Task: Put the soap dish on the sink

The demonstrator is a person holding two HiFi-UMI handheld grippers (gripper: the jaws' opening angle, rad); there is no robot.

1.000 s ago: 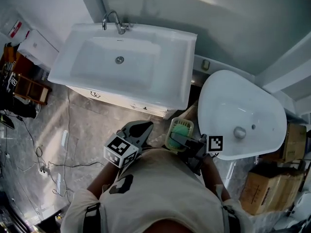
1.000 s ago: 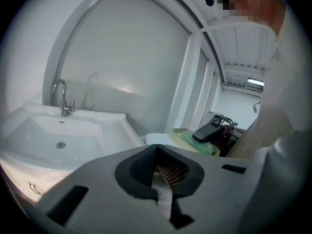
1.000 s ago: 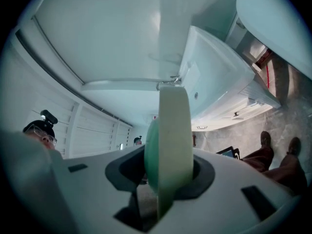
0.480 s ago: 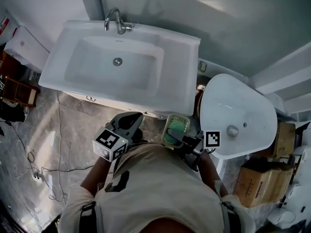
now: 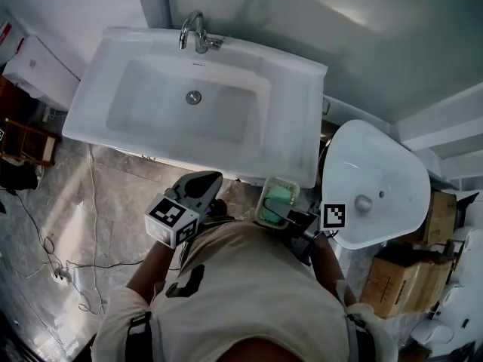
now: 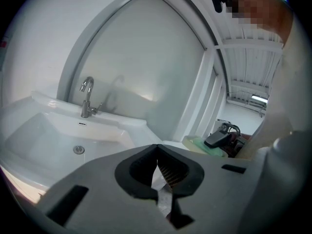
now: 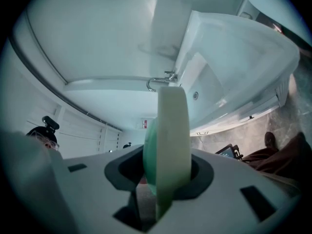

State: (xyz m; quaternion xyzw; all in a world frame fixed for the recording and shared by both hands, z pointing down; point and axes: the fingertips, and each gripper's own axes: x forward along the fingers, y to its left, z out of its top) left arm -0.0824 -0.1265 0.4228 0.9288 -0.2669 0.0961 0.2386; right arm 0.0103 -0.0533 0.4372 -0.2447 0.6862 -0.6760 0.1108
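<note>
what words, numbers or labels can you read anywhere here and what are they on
No text here is legible enough to quote.
Red and white sign on the far wall: too blurred to read.
Small dark mark on the sink, below the faucet: too small to read.
Square markers on the left cube and the right cube: black and white patterns, no letters or numbers.

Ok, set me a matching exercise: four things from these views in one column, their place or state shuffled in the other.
1 soap dish
2 faucet
3 left hand-held gripper
4 drain

A jaws together, nothing between
B middle of the sink
C clamped in the right hand-held gripper
D back edge of the sink

Pairs: 1-C, 2-D, 3-A, 4-B
</note>
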